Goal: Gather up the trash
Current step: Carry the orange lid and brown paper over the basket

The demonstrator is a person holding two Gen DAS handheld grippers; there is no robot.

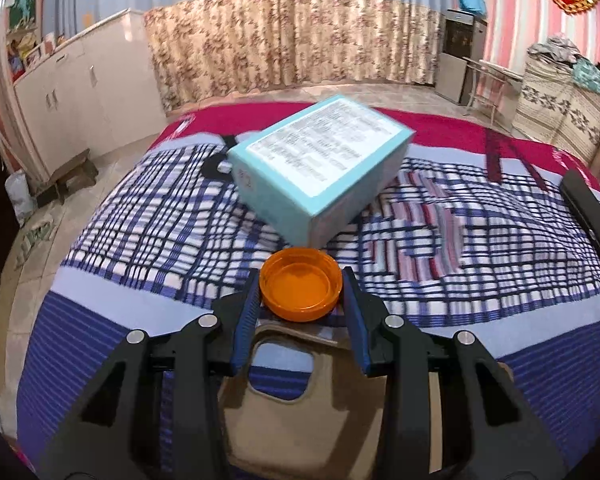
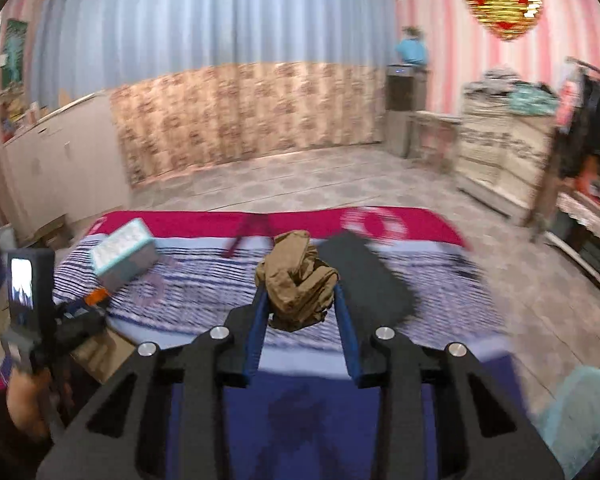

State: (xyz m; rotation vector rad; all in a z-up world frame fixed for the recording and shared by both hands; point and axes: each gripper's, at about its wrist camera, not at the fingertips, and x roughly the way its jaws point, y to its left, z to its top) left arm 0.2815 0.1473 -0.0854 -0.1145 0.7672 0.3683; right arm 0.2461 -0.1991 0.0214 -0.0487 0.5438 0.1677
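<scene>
Left gripper [image 1: 301, 286], left wrist view: closed on orange lid [image 1: 300, 283], blue pads pressed to its rim on both sides, open face upward. Held above brown paper bag [image 1: 288, 412], whose cut-out handle shows directly below the jaws. Judged step: drop lid into bag. Keep lid level and centred over the bag mouth before release; mouth itself hidden under the gripper, so alignment cannot be confirmed. Teal box [image 1: 322, 170] lying tilted on checked bedspread [image 1: 140, 232], just beyond the lid, apart from it; likely a further item to collect. Black flat object [image 1: 592, 220] at right edge of bed, well apart. Wooden stool [image 1: 70, 178] on floor at left, clear of the work.

Right gripper [image 2: 300, 294], right wrist view: closed on crumpled brown paper [image 2: 298, 284], wad standing proud of the pads. View smeared by motion. Carry wad toward the bag without loosening grip; loose folds may snag or slip. Left gripper visible at lower left with a hand [image 2: 26, 400] behind it, bag beside it; approach from the right to avoid collision. Teal box on bedspread at left, near the left gripper. Black flat object just behind the wad. Pale teal round object [image 2: 580, 412] on floor at lower right, identity unclear.
</scene>
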